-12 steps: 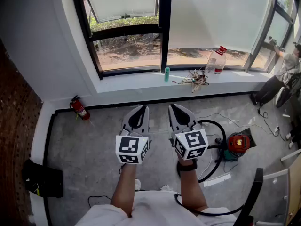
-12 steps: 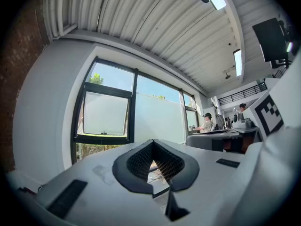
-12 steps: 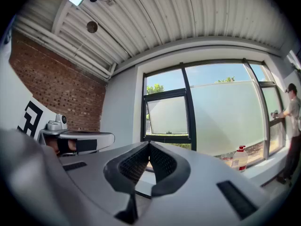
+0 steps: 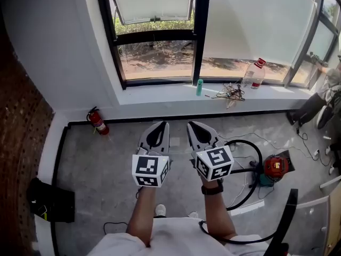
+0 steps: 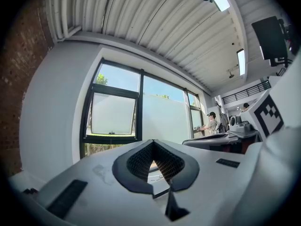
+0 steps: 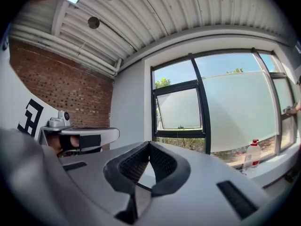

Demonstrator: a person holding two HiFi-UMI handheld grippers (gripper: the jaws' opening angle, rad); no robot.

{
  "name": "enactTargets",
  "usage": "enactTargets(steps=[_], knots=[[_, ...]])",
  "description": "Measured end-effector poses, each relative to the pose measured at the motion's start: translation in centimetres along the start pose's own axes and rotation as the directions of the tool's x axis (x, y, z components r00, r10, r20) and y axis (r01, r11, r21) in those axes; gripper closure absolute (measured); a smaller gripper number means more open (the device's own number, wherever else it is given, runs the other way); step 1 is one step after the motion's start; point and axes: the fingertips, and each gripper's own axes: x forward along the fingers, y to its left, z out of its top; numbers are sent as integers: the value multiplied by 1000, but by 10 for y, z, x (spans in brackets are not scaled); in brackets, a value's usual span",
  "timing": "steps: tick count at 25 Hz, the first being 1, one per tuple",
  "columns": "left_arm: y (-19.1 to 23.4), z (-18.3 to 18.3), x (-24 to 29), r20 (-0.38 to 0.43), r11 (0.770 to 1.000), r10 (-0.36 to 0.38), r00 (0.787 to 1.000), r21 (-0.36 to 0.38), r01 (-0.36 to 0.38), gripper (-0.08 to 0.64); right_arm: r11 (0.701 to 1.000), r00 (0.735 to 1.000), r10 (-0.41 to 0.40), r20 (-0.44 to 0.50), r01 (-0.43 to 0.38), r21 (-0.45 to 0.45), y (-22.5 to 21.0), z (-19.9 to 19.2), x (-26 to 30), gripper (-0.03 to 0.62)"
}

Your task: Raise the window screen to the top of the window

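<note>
The white frosted window screen (image 4: 256,20) covers the large right pane down to a strip of bare glass above the sill; it also shows in the right gripper view (image 6: 240,112) and the left gripper view (image 5: 164,121). Left of the black mullion (image 4: 201,31), a frosted top-hung pane (image 4: 152,1) stands tilted open. My left gripper (image 4: 162,123) and right gripper (image 4: 190,123) are held side by side, level, well back from the window over the grey floor. Both are shut with nothing between the jaws, as the left gripper (image 5: 153,141) and right gripper (image 6: 149,143) views show.
On the sill (image 4: 160,95) stand a teal can (image 4: 199,86), tangled cables (image 4: 230,94) and a red-capped bottle (image 4: 254,73). A fire extinguisher (image 4: 97,121) leans by the wall. A red vacuum (image 4: 276,167) with black hose (image 4: 250,153) sits right, a black box (image 4: 52,202) left, a person (image 4: 322,92) far right.
The head view has shifted, so the window, sill and floor things sit further right in the picture. Both grippers remain side by side and shut.
</note>
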Motion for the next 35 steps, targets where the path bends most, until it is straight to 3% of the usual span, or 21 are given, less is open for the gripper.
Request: enactTargets(steps=[6, 9, 11, 13, 17, 20, 26, 31, 35], knots=[[69, 6, -18, 13, 999, 51, 999, -9, -51, 560, 999, 998, 34, 46, -34, -4, 52, 15, 46, 601], [110, -10, -25, -82, 993, 116, 990, 23, -114, 560, 1000, 996, 22, 91, -23, 5, 78, 22, 69, 600], [124, -19, -29, -116, 995, 104, 988, 8, -104, 560, 1000, 996, 9, 92, -9, -6, 93, 21, 84, 601], [129, -23, -33, -98, 998, 66, 993, -10, -67, 560, 999, 997, -1, 79, 4, -33, 107, 18, 96, 601], [146, -31, -29, -87, 997, 57, 995, -42, -61, 560, 991, 985, -123, 117, 127, -32, 95, 25, 108, 600], [164, -39, -20, -85, 995, 78, 993, -55, -83, 560, 989, 983, -138, 123, 144, -38, 81, 24, 126, 600], [222, -47, 27, -59, 983, 141, 988, -112, -147, 560, 998, 997, -10, 82, 15, -58, 68, 4, 198, 601], [240, -22, 98, 6, 983, 177, 984, 37, -178, 560, 989, 982, 138, 125, -131, -65, 22, 23, 260, 601], [252, -8, 148, 52, 975, 208, 977, 69, -211, 560, 962, 975, 208, 83, -188, -201, 0, 33, 301, 601]])
